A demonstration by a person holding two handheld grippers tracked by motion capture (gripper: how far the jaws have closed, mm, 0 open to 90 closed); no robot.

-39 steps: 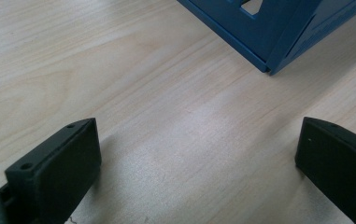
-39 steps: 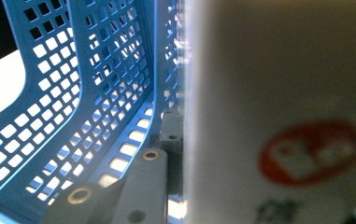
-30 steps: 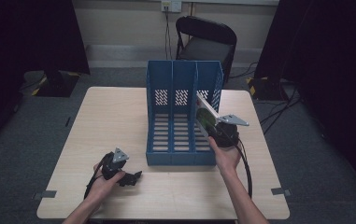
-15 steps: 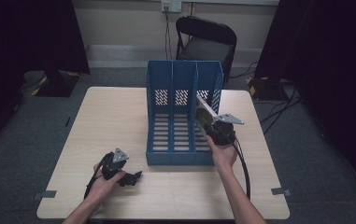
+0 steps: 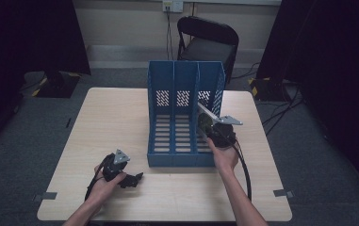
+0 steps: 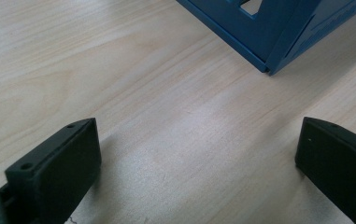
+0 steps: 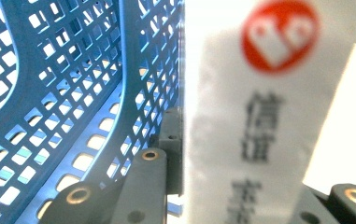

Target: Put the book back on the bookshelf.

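A flat white item [image 7: 264, 121], thin like an envelope or a card, is held by the right gripper [image 5: 208, 123]. A red round logo and some dark characters are printed on it, but they are too blurred in the right gripper view to be read. In the high view, the item is seen as a pale strip [image 5: 206, 111] that rises tilted from the gripper toward the far side, at the right compartment of the blue file organizer [image 5: 184, 113]. Whether its far end is already inside this compartment cannot be told. The jaws of the right gripper are closed on the item, and in the right gripper view the perforated blue wall [image 7: 73, 93] of the organizer is seen just on the left of it.

The organizer stands upright near the middle of the wooden table [image 5: 106, 122]. It has three compartments, a tall back at the far side and a low front at the near side.

The left gripper [image 5: 131, 179] is rested on the table at the near left, well apart from the organizer, and it is held by the left hand [image 5: 102, 183]. Its jaws are wide open, with only bare table between them; a corner of the organizer [image 6: 269, 67] is seen beyond them.

A dark chair [image 5: 208, 42] is placed behind the far side of the table.
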